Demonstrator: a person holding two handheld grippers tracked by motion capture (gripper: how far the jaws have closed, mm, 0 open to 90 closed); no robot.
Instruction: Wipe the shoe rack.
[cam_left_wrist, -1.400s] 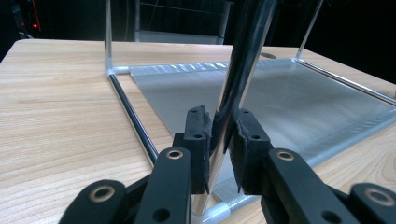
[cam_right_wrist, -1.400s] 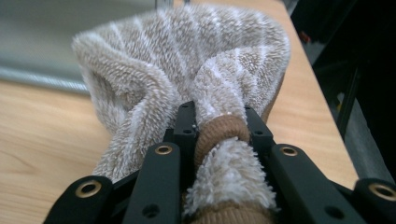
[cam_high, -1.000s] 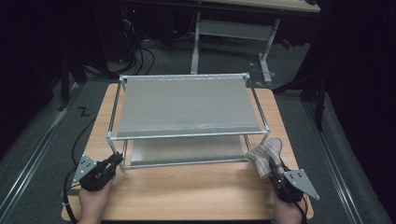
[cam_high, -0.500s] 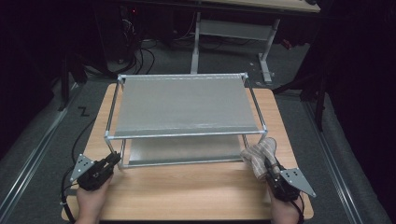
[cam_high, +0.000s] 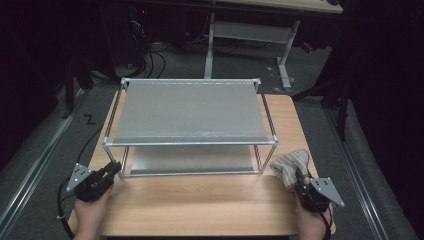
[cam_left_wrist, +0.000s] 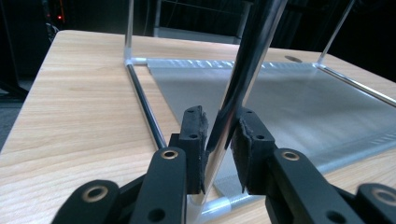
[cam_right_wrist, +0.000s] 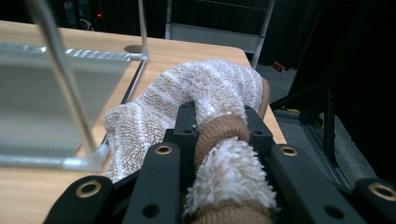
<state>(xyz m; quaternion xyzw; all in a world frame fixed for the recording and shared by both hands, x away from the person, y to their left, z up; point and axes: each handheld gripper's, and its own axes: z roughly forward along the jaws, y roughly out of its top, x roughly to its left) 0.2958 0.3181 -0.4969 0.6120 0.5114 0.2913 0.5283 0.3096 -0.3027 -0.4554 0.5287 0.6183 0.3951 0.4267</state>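
Observation:
A two-shelf metal rack (cam_high: 190, 107) stands in the middle of the wooden table (cam_high: 200, 210). My left gripper (cam_high: 114, 167) is at its front-left corner. In the left gripper view the corner post (cam_left_wrist: 247, 60) runs up between the pads of my left gripper (cam_left_wrist: 219, 135). Those jaws have just been opening, and a thin gap shows beside the post. At the table's right front, my right gripper (cam_high: 298, 175) is shut on a fuzzy striped beige cloth (cam_high: 289, 162). The cloth (cam_right_wrist: 210, 88) bulges over the jaws of that gripper (cam_right_wrist: 219, 116), beside the rack's front-right post (cam_right_wrist: 60, 70).
The lower shelf (cam_high: 192, 160) lies just above the tabletop. A bare strip of table runs along the front edge. Behind the table stand another desk's legs (cam_high: 285, 55), with cables (cam_high: 150, 55) on the floor. Dark floor drops away on both sides.
My right gripper and the cloth have shifted slightly toward the right front corner. My left hand stays at the rack's corner post.

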